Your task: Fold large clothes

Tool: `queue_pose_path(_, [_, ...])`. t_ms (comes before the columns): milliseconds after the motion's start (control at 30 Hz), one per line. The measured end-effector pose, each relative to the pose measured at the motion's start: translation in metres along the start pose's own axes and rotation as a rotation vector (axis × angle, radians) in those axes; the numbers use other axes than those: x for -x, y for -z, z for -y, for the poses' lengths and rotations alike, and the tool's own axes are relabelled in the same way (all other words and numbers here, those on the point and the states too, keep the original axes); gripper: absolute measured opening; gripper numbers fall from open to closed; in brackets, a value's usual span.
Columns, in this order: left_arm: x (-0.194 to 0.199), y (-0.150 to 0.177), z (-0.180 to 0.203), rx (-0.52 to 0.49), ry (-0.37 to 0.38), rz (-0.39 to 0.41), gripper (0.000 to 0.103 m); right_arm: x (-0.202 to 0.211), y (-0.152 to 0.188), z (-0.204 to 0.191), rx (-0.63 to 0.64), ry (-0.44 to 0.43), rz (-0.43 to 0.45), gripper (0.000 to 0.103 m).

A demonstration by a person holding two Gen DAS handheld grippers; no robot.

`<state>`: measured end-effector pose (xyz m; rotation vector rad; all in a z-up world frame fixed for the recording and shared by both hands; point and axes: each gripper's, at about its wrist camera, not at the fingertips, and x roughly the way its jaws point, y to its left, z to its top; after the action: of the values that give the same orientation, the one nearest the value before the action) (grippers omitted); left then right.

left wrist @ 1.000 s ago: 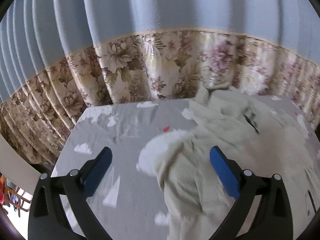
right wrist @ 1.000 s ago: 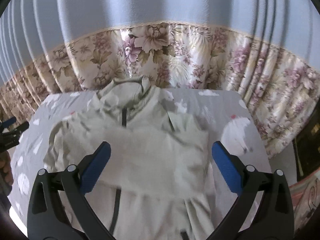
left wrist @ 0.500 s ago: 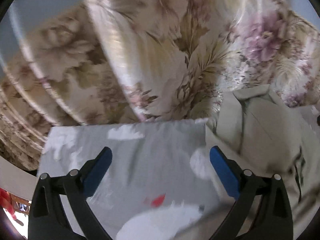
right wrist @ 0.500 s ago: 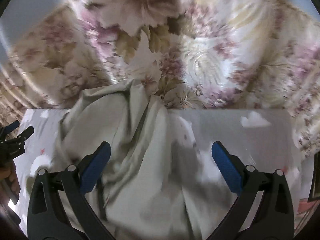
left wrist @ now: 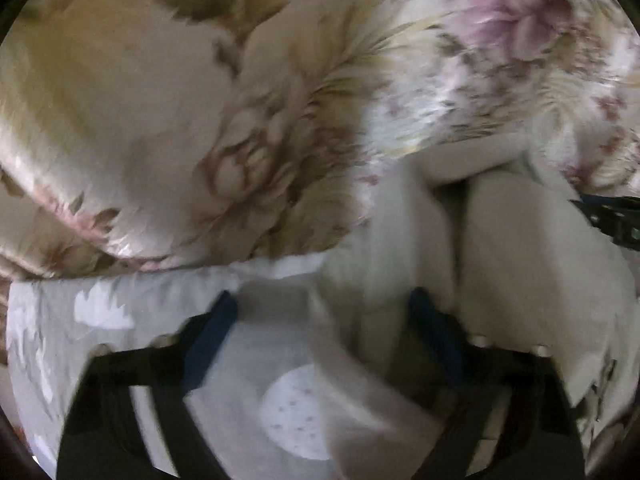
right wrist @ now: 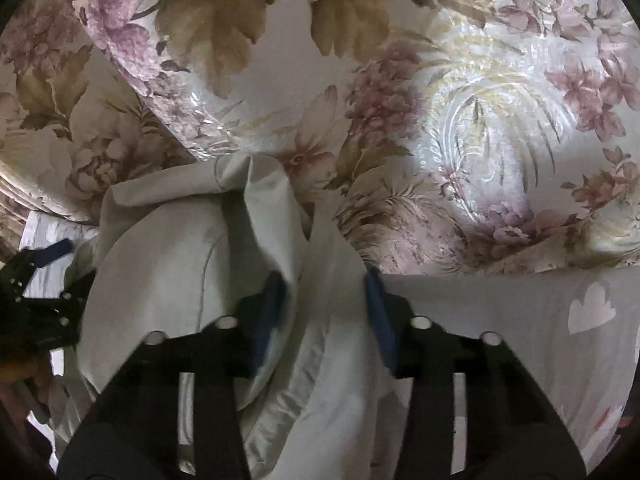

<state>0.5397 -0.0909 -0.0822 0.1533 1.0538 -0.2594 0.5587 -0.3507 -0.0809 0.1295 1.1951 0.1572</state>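
The left gripper (left wrist: 320,320) is pointed steeply down at the far edge of the bed, where the grey sheet with white shapes (left wrist: 120,316) meets the floral curtain (left wrist: 240,160). Its jaws are closing; the picture is blurred, but the left blue pad (left wrist: 208,332) is seen over bare sheet and the right pad (left wrist: 432,332) against pale cloth, with the garment's left edge between them, not yet pinched. The pale grey-green jacket (right wrist: 160,280) is spread along that far edge, its collar raised against the curtain. In the right wrist view the left gripper is seen at the jacket's left side, near a hand at the frame's lower left edge. The right gripper (right wrist: 324,300) is likewise tilted steeply down over the jacket's collar area, and its jaws are closing, a standing fold of the collar cloth being gathered between the two blue pads (right wrist: 272,304). To its right, bare sheet is left up to the bed's far edge.
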Motion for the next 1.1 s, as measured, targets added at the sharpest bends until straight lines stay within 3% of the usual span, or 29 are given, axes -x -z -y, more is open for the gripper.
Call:
queue_pose_path(33, [0.002, -0.001, 0.002, 0.0, 0.001, 0.004, 0.055, 0.002, 0.0, 0.0, -0.013, -0.022, -0.001, 0.013])
queue_pose_path(67, [0.004, -0.003, 0.003, 0.001, 0.014, 0.007, 0.028, 0.005, 0.0, 0.0, -0.021, -0.034, 0.007, 0.011])
queue_pose_path(167, [0.018, -0.01, 0.005, 0.031, 0.043, 0.031, 0.005, 0.019, 0.001, -0.004, -0.02, -0.036, 0.054, 0.009])
queue_pose_path(367, [0.076, -0.01, 0.013, 0.027, 0.05, 0.142, 0.004, 0.097, 0.018, -0.02, 0.037, -0.128, 0.243, 0.009])
queue_pose_path(500, [0.141, 0.008, 0.017, 0.018, 0.069, 0.263, 0.004, 0.161, 0.05, -0.03, 0.112, -0.206, 0.346, 0.009])
queue_pose_path(600, [0.19, 0.039, 0.026, 0.002, 0.091, 0.342, 0.004, 0.203, 0.09, -0.029, 0.143, -0.242, 0.407, 0.009])
queue_pose_path(700, [0.224, 0.084, 0.034, -0.005, 0.151, 0.413, 0.004, 0.219, 0.132, -0.025, 0.165, -0.259, 0.424, 0.01])
queue_pose_path(833, [0.221, 0.148, 0.039, 0.034, 0.215, 0.385, 0.003, 0.21, 0.208, -0.018, 0.171, -0.233, 0.409, 0.012])
queue_pose_path(900, [0.206, 0.186, 0.044, 0.047, 0.224, 0.326, 0.003, 0.202, 0.236, -0.021, 0.226, -0.21, 0.387, 0.019])
queue_pose_path(1000, [0.199, 0.231, 0.046, 0.046, 0.243, 0.277, 0.003, 0.188, 0.29, -0.02, 0.3, -0.111, 0.338, 0.059])
queue_pose_path(1100, [0.208, 0.266, 0.041, 0.047, 0.243, 0.253, 0.003, 0.188, 0.322, -0.003, 0.282, -0.065, 0.323, 0.059])
